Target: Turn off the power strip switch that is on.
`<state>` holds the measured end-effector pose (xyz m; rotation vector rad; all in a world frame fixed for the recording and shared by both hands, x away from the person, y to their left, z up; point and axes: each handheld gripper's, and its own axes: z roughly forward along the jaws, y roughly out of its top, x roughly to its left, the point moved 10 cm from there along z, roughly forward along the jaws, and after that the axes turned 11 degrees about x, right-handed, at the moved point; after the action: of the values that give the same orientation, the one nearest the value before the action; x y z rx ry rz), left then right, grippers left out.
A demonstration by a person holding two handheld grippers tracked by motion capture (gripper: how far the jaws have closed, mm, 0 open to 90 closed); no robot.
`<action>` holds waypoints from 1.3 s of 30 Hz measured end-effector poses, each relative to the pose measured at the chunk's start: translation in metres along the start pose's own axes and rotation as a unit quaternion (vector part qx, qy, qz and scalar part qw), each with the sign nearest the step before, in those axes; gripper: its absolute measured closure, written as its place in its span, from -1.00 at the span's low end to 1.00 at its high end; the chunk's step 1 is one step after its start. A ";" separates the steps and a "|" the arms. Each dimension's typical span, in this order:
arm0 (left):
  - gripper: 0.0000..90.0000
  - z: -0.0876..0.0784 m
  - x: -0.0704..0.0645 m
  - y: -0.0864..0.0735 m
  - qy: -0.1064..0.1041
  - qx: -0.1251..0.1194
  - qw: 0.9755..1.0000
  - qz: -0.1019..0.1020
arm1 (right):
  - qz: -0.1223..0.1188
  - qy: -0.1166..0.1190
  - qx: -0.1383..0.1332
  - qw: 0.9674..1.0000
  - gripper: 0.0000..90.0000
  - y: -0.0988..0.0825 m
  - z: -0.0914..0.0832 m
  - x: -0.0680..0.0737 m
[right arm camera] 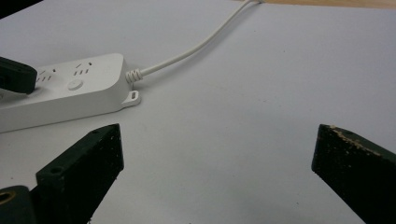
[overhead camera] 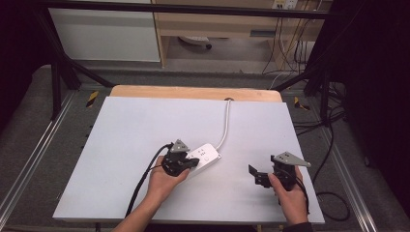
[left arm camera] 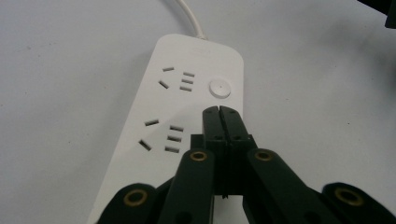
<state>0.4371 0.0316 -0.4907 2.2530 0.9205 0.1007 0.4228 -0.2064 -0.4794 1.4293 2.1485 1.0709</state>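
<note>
White bench [overhead camera: 121, 145], near edge: our left fingers [left arm camera: 223, 116], pressed together, hover over the strip [left arm camera: 187, 98]; right fingers [right arm camera: 112, 140] apart. Rigid, light, smooth; we would grip its long sides.

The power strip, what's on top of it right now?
The shut left claw is over the power strip, tips just short of its round button. Two socket groups show; the near end is covered by the claw.

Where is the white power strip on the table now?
In the high view, the power strip lies near the table's middle, just ahead of the left gripper, whose shut jaws hang above its top; its cord runs to the far edge.
</note>
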 end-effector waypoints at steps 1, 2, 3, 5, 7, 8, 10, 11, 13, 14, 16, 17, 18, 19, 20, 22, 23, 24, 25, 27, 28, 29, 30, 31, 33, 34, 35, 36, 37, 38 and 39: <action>1.00 0.000 0.000 0.000 0.000 0.000 1.000 0.000 | 0.000 0.000 0.000 1.000 -0.93 0.000 0.000 0.000; 1.00 0.000 0.000 0.000 0.000 -0.001 1.000 0.000 | 0.000 0.001 0.000 1.000 -0.93 0.000 0.000 0.000; 1.00 0.000 0.000 0.000 -0.001 -0.001 1.000 0.001 | 0.000 0.000 0.000 1.000 -0.93 0.000 0.000 0.000; 1.00 0.001 0.000 0.000 -0.001 0.000 1.000 0.001 | -0.001 0.000 0.000 1.000 -0.93 0.000 0.000 0.000; 1.00 0.001 0.001 0.000 -0.001 0.001 1.000 0.002 | -0.002 0.001 0.000 1.000 -0.93 0.000 0.000 0.000; 1.00 0.001 0.001 -0.001 -0.001 0.001 1.000 0.002 | -0.002 0.000 0.000 1.000 -0.93 0.000 0.001 0.000; 1.00 0.001 0.001 -0.001 -0.002 0.002 1.000 0.002 | -0.002 0.000 0.001 1.000 -0.93 0.000 0.001 0.000; 1.00 0.001 0.001 -0.001 -0.002 0.002 1.000 0.002 | -0.003 -0.001 0.001 1.000 -0.93 0.000 0.001 0.000; 1.00 0.002 0.001 -0.001 -0.003 0.003 1.000 0.000 | -0.003 0.000 0.003 1.000 -0.93 -0.001 0.001 0.000; 1.00 0.002 0.001 -0.001 -0.004 0.003 1.000 0.000 | -0.003 0.000 0.004 1.000 -0.93 -0.001 0.001 0.000; 1.00 0.002 0.001 -0.001 -0.006 0.004 1.000 -0.001 | -0.003 0.000 0.003 1.000 -0.93 -0.001 0.001 0.001; 1.00 0.002 0.001 -0.001 -0.008 0.005 1.000 -0.002 | -0.003 0.000 0.003 1.000 -0.93 -0.001 0.001 0.001; 1.00 0.002 0.002 -0.001 -0.009 0.005 1.000 -0.002 | -0.003 0.000 0.003 1.000 -0.93 -0.001 0.001 0.001; 1.00 0.002 0.002 -0.001 -0.009 0.006 1.000 -0.003 | -0.003 0.000 0.003 1.000 -0.93 -0.001 0.001 0.001; 1.00 0.003 0.002 -0.001 -0.011 0.006 1.000 -0.004 | -0.003 0.000 0.003 1.000 -0.93 -0.001 0.001 0.001; 1.00 0.003 0.002 -0.001 -0.013 0.007 1.000 -0.005 | -0.003 -0.001 0.004 1.000 -0.93 -0.001 0.001 0.000; 1.00 0.003 0.002 -0.001 -0.013 0.007 1.000 -0.005 | -0.003 -0.001 0.003 1.000 -0.93 -0.001 0.001 0.000; 1.00 0.003 0.002 -0.001 -0.013 0.007 1.000 -0.005 | -0.002 -0.001 0.004 1.000 -0.93 -0.001 0.001 0.000; 1.00 0.003 0.002 -0.001 -0.013 0.008 1.000 -0.005 | -0.002 -0.001 0.004 1.000 -0.93 -0.001 0.001 0.000; 1.00 0.003 0.002 -0.001 -0.012 0.011 1.000 -0.004 | -0.003 -0.001 0.003 1.000 -0.93 -0.001 0.001 0.000; 1.00 0.003 0.002 -0.001 -0.011 0.012 1.000 -0.002 | -0.004 -0.001 0.004 1.000 -0.93 -0.001 0.001 0.001; 1.00 0.003 0.002 -0.001 -0.010 0.013 1.000 -0.001 | -0.003 -0.001 0.004 1.000 -0.93 -0.001 0.001 0.001; 1.00 0.003 0.002 -0.001 -0.009 0.013 1.000 -0.001 | -0.004 -0.001 0.004 1.000 -0.93 -0.001 0.001 0.001; 1.00 0.003 0.002 -0.001 -0.009 0.013 1.000 -0.001 | -0.004 -0.001 0.004 1.000 -0.93 -0.001 0.001 0.001; 1.00 0.003 0.002 -0.001 -0.009 0.014 1.000 -0.002 | -0.004 -0.002 0.005 1.000 -0.93 -0.001 0.001 0.001; 1.00 0.003 0.002 -0.001 -0.008 0.015 1.000 -0.001 | -0.004 -0.002 0.006 1.000 -0.93 -0.001 0.001 0.001; 1.00 0.003 0.001 -0.001 -0.006 0.015 1.000 -0.001 | -0.004 -0.002 0.005 1.000 -0.93 -0.001 0.002 0.001; 1.00 0.003 0.001 -0.001 -0.005 0.015 1.000 -0.001 | -0.004 -0.002 0.006 1.000 -0.93 -0.001 0.002 0.001; 1.00 0.003 0.001 -0.001 -0.004 0.015 1.000 -0.001 | -0.006 -0.003 0.006 1.000 -0.93 -0.001 0.002 0.001; 1.00 0.003 0.001 -0.001 -0.005 0.015 1.000 -0.004 | -0.006 -0.002 0.007 1.000 -0.93 -0.002 0.002 0.001; 1.00 0.003 0.001 -0.001 -0.005 0.015 1.000 -0.005 | -0.006 -0.002 0.007 1.000 -0.93 -0.002 0.002 0.001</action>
<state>0.4384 0.0313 -0.4936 2.2740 0.9337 0.0717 0.4225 -0.2052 -0.4817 1.4232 2.1625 1.0489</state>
